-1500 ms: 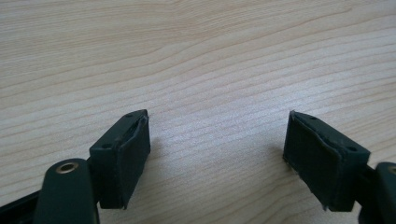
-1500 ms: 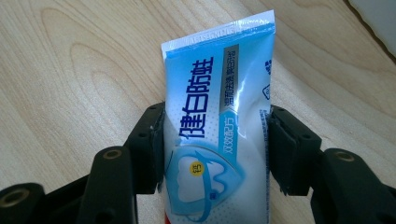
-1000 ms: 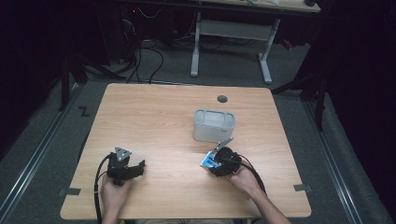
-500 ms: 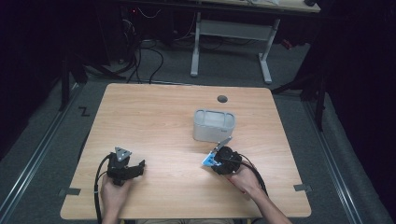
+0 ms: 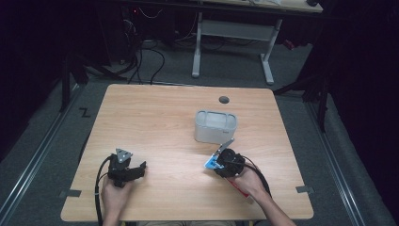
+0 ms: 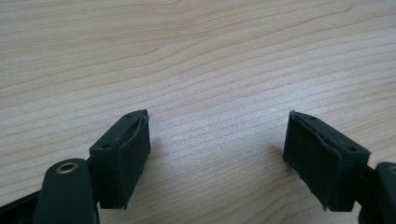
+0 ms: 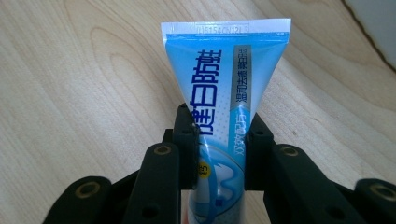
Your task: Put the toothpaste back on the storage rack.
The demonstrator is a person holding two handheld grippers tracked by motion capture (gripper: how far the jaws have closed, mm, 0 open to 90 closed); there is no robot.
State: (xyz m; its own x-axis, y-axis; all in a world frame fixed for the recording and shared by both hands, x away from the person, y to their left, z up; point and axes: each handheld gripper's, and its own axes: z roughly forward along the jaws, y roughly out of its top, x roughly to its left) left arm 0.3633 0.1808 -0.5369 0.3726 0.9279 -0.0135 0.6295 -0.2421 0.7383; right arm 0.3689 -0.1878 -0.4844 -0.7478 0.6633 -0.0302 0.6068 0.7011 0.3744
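Note:
A blue and white toothpaste tube (image 7: 224, 88) stands between the jaws of my right gripper (image 7: 219, 140), which is shut on its lower body; the flat crimped end points away from the camera. In the high view the right gripper (image 5: 217, 159) sits at the table's front right, holding the toothpaste tube (image 5: 214, 162) just in front of a grey rectangular bin (image 5: 216, 126). My left gripper (image 5: 141, 168) rests at the front left, held by a hand. In the left gripper view the left gripper (image 6: 217, 154) is open, jaws wide apart over bare wood.
The wooden table (image 5: 150, 117) has a round cable hole (image 5: 224, 100) near its far edge. A white-legged desk (image 5: 230, 33) stands behind on the dark floor. Tape marks (image 5: 304, 189) lie near the front corners.
The right gripper with the tube has shifted slightly and tilted. The left gripper has stayed where it was.

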